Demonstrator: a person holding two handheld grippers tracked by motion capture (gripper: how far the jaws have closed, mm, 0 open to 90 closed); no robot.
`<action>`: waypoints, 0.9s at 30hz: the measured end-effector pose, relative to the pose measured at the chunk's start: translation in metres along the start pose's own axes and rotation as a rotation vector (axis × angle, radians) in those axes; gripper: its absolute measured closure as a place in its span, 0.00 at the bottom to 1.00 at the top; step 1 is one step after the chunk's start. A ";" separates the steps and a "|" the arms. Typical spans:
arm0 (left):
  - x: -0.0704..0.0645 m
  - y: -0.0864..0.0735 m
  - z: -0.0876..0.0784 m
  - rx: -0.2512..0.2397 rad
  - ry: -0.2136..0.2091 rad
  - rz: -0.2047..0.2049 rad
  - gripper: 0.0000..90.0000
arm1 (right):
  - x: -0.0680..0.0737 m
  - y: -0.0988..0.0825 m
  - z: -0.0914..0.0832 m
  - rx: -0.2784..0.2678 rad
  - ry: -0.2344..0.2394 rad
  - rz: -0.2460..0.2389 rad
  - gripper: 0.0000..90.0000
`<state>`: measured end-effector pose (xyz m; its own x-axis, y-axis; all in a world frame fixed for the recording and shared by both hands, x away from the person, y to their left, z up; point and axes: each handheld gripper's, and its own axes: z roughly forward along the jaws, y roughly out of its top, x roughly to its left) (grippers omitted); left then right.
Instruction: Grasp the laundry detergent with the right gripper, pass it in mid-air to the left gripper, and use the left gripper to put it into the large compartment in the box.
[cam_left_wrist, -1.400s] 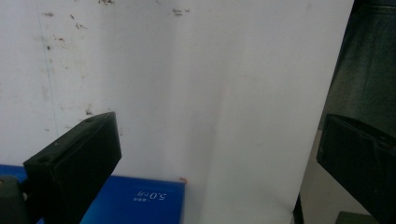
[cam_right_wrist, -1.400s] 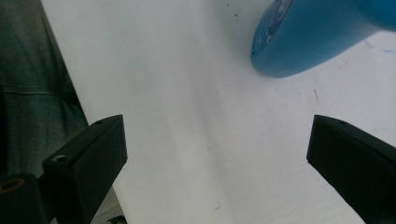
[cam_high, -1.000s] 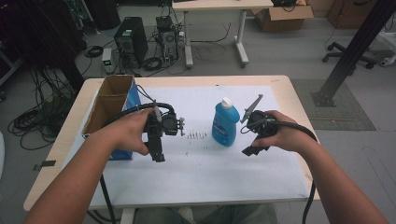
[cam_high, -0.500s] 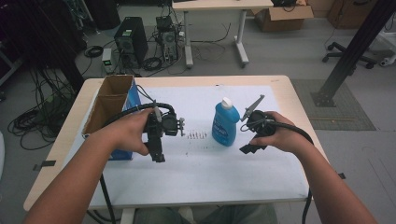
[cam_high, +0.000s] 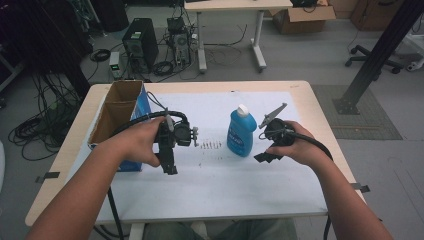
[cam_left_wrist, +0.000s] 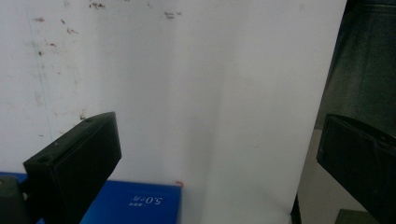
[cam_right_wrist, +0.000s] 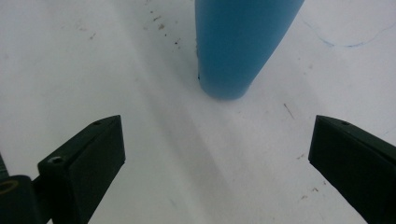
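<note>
— Where is the blue bottle (cam_high: 241, 132)?
— Standing up on the white sheet (cam_high: 220, 175), near the middle of the bench (cam_high: 320, 115). White cap on top.

— And the right gripper (cam_high: 264, 157)?
— Just to the right of the bottle, not touching it. Jaws wide apart, nothing between them. Pointing at the bottom of the bottle (cam_right_wrist: 243, 42) in the right gripper view.

— And the left gripper (cam_high: 170, 167)?
— To the left of the bottle, a bit farther off, up over the white sheet. Jaws wide apart too, holding nothing.

— Anything else near the bottle?
— A row of small dark specks (cam_high: 210, 146) on the sheet, between the bottle and the left gripper. Farther left of the bottle, an open cardboard box (cam_high: 117, 110) with a blue side, at the edge of the bench.
</note>
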<state>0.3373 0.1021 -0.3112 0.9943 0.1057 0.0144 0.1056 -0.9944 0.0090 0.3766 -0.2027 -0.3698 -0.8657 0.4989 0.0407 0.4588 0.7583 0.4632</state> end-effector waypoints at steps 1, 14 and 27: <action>0.000 0.000 0.000 0.001 -0.001 0.003 0.00 | 0.000 0.000 0.001 -0.006 -0.002 0.002 0.04; 0.000 0.001 0.001 -0.002 -0.011 0.004 0.00 | -0.003 -0.005 0.017 -0.123 -0.025 0.060 0.04; 0.001 0.002 0.003 0.005 -0.017 0.000 0.00 | 0.000 -0.005 0.025 -0.238 -0.046 0.093 0.03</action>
<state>0.3381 0.1006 -0.3143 0.9944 0.1055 -0.0026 0.1055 -0.9944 0.0039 0.3794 -0.1963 -0.3944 -0.8092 0.5850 0.0550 0.4717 0.5908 0.6546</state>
